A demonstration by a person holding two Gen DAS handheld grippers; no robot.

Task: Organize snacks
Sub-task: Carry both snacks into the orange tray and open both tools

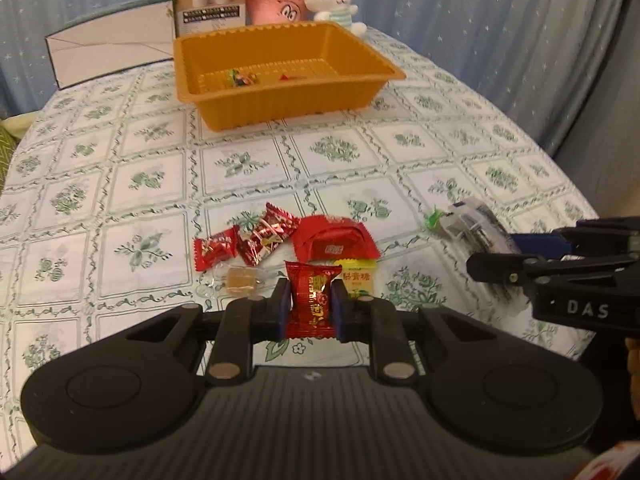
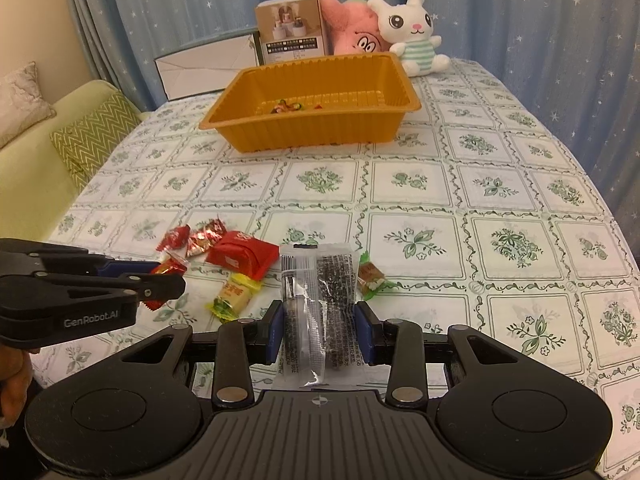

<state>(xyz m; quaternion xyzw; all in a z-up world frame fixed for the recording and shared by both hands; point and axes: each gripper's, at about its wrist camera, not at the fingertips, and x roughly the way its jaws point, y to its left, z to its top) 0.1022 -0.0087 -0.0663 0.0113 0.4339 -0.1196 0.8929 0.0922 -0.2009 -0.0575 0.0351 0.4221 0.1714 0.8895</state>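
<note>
My left gripper is shut on a red-wrapped candy, held just above the tablecloth. In front of it lie other snacks: two small red candies, a large red packet, a yellow candy and a clear-wrapped brown one. My right gripper is shut on a clear packet with dark contents. A green-and-brown candy lies just beyond it. The orange tray stands farther back with a few small sweets inside. Each gripper appears at the edge of the other's view.
Behind the tray stand a printed carton, a pink plush, a white rabbit plush and a white box. A sofa with a green cushion sits beyond the table's left edge. Blue curtains hang behind.
</note>
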